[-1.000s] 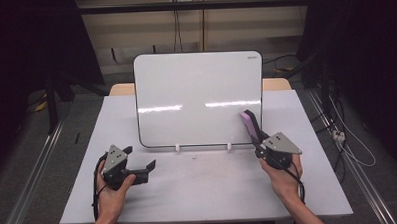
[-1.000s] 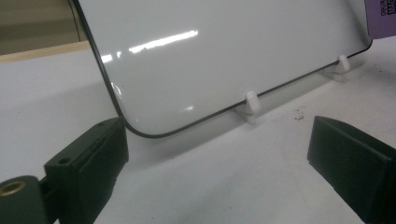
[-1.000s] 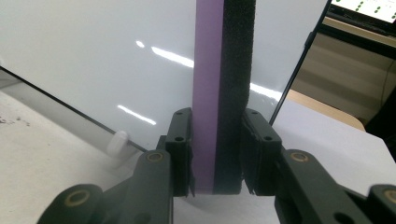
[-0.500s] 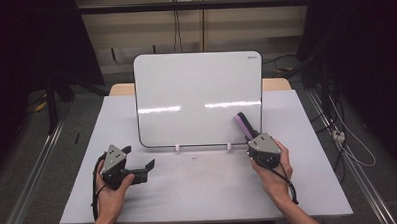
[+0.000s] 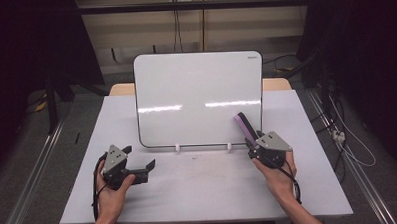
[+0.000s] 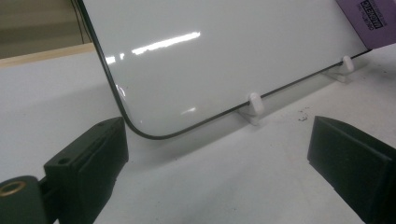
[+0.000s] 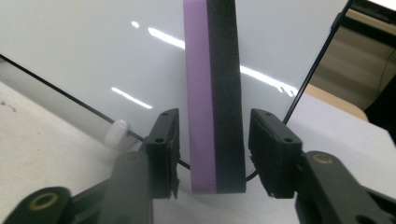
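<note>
Eraser (image 6: 369, 21) cut off by frame edge (label print illegible).

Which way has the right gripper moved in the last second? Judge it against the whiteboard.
Yes: the right gripper has shifted slightly left, toward the lower right corner of the whiteboard. Its jaws have just been opening, with the purple eraser between them.

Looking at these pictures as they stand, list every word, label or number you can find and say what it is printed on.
Small grey mark, top right corner of the whiteboard: too small to read.
Black label with pale lettering on the purple eraser: blurred, unreadable.
Nothing else carries writing.
</note>
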